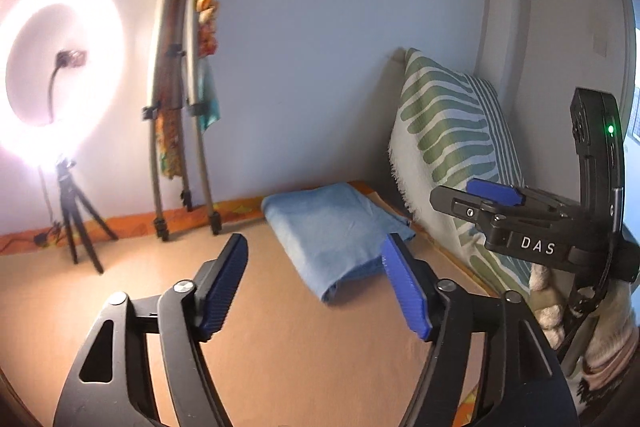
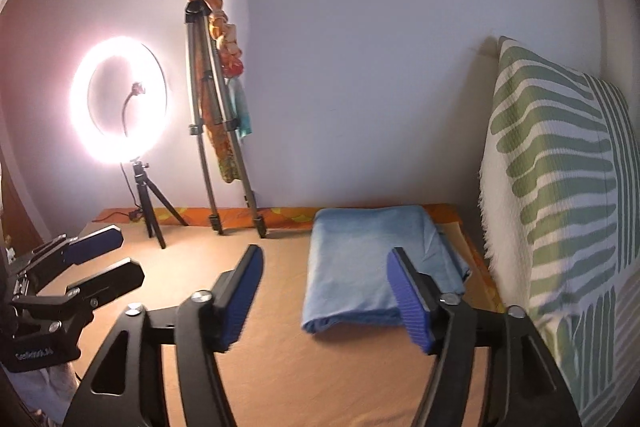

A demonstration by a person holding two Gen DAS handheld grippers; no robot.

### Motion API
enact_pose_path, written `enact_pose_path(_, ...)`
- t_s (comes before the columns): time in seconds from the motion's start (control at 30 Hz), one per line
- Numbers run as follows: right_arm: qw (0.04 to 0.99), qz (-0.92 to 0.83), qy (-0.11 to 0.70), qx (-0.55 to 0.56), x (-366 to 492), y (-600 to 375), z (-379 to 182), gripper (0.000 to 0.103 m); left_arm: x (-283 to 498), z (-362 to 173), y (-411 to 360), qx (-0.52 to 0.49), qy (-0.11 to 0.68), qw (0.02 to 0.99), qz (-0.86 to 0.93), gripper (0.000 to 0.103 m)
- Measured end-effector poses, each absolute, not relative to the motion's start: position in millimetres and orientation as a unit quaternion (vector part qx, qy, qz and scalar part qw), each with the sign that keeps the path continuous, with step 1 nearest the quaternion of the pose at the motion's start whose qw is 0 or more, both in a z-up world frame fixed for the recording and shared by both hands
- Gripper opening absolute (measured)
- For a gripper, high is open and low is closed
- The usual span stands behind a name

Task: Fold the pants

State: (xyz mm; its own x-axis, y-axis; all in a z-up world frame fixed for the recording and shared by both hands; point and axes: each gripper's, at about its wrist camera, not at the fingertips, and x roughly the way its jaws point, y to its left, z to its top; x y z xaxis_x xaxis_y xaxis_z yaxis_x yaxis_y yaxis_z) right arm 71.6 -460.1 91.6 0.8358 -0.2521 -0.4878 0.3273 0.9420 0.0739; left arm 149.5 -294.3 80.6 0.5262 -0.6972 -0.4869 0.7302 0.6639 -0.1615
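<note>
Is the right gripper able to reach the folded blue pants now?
Probably yes. The right gripper is open and empty, and the blue pants lie just ahead on the bare surface; nothing stands between.

The folded pants lie on the table at its far right, toward one o'clock in the right wrist view. Behind, at eleven o'clock, a tripod leans on the wall, a ring light left of it. A cushion stands at three o'clock, right of the pants.

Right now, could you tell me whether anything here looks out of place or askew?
Nothing stands out. The folded light-blue pants lie flat in a tidy rectangle on the tan bed surface, and both tongs, left and right, are open and apart from them.
</note>
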Motion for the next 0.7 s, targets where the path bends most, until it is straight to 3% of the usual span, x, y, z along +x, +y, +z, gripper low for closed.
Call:
enact_pose_path(0.17,0.953,-0.165,0.245,0.069,58,-422,72,0.085,133,68,-261,0.033,0.265,0.882,-0.389,0.080)
enact_pose_path(0.7,0.946,-0.199,0.249,0.057,35,-372,21,0.090,111,21,-228,0.037,0.293,0.881,-0.368,0.080)
